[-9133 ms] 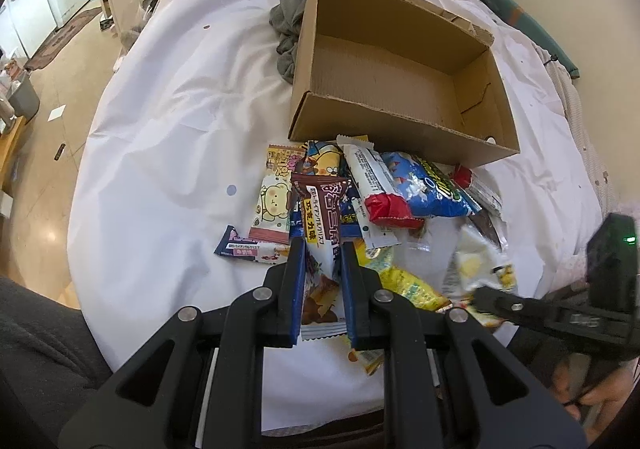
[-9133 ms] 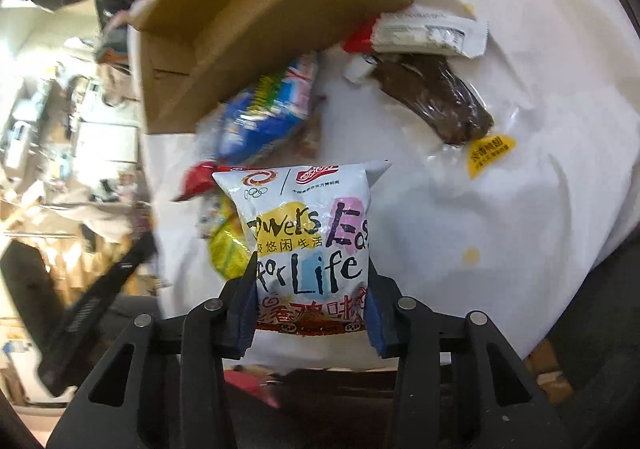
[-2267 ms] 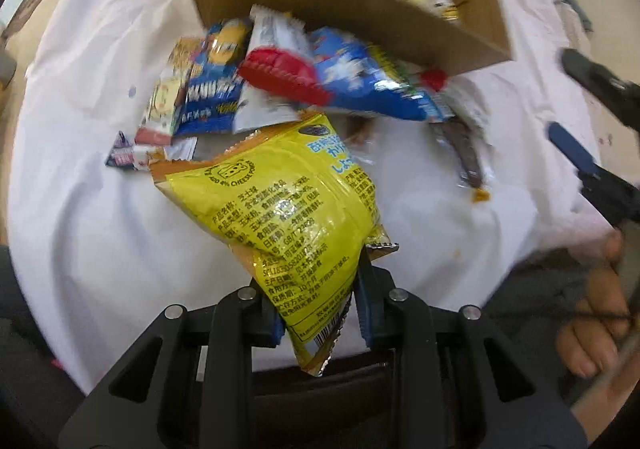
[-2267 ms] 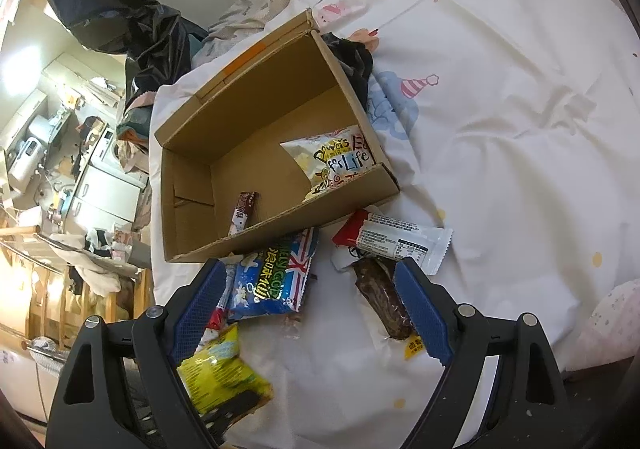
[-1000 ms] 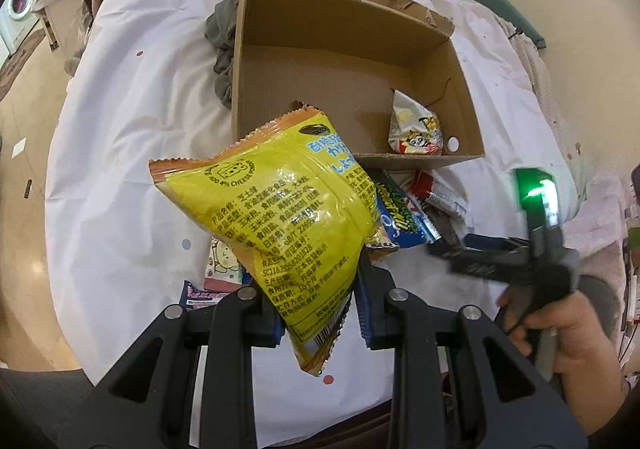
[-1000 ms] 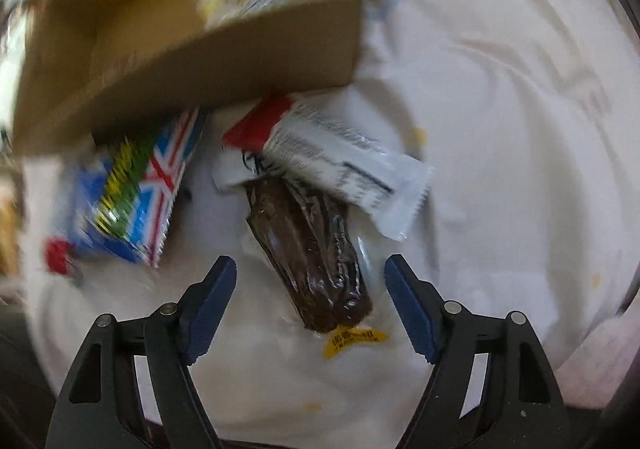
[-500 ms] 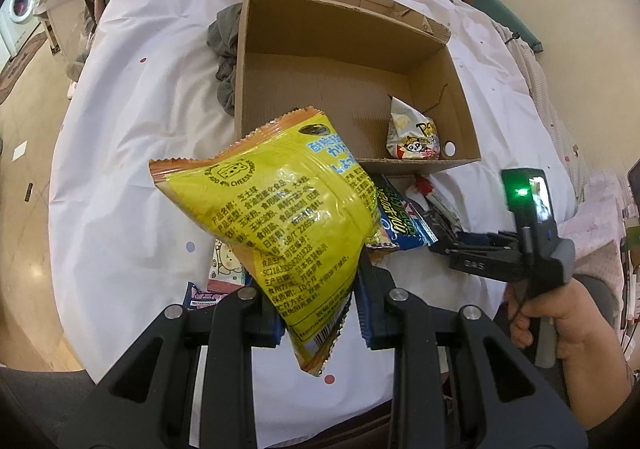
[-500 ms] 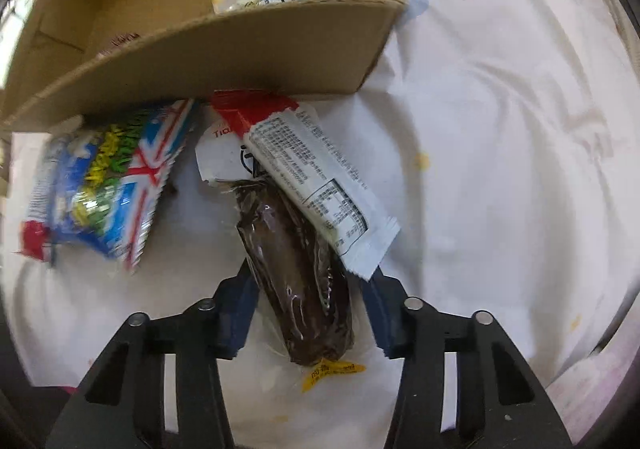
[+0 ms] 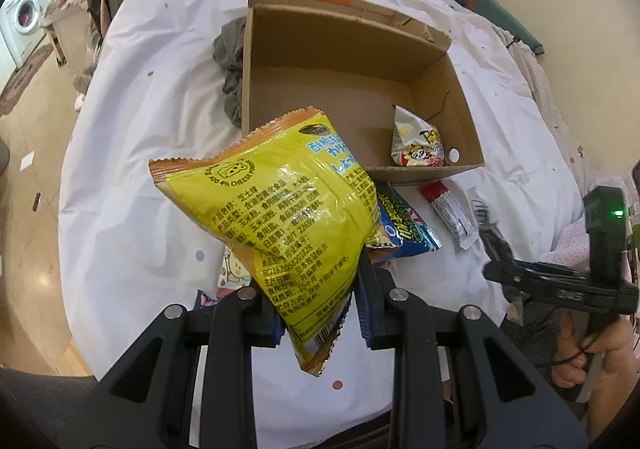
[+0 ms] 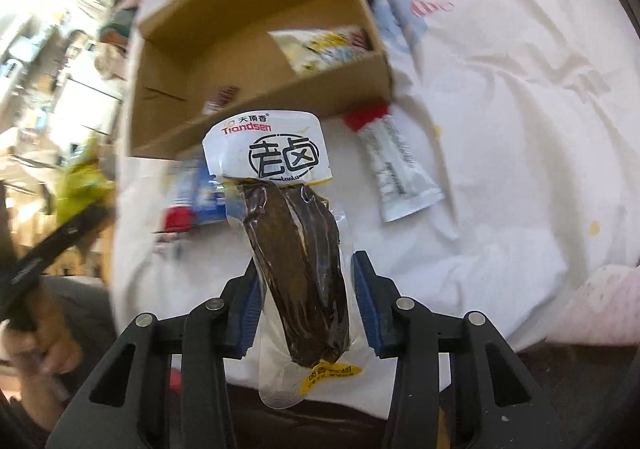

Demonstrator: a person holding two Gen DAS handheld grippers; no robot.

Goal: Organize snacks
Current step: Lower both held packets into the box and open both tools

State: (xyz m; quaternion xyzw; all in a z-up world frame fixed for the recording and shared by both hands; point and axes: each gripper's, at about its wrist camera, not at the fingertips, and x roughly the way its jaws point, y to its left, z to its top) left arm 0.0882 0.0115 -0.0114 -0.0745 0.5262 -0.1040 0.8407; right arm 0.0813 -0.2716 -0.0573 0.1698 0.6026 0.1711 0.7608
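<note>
My left gripper [image 9: 320, 301] is shut on a yellow chip bag [image 9: 276, 201] and holds it up in front of the open cardboard box [image 9: 464, 121]. A white snack bag [image 9: 416, 145] lies in the box's right corner. My right gripper [image 10: 306, 301] is shut on a clear pouch of brown braised snack [image 10: 300, 257] with a white label, lifted above the sheet, near the box [image 10: 248, 29]. The right gripper also shows in the left wrist view [image 9: 496, 271] at the right edge.
On the white sheet [image 9: 132, 153] lie a blue snack bag [image 9: 404, 229], a white bar with a red end [image 9: 448, 209], also seen in the right wrist view [image 10: 396, 169], and small packets under the chip bag. Grey cloth [image 9: 230, 61] sits left of the box.
My right gripper has closed on the brown pouch and lifted it off the sheet. My left gripper still holds the yellow bag, now a little nearer the box.
</note>
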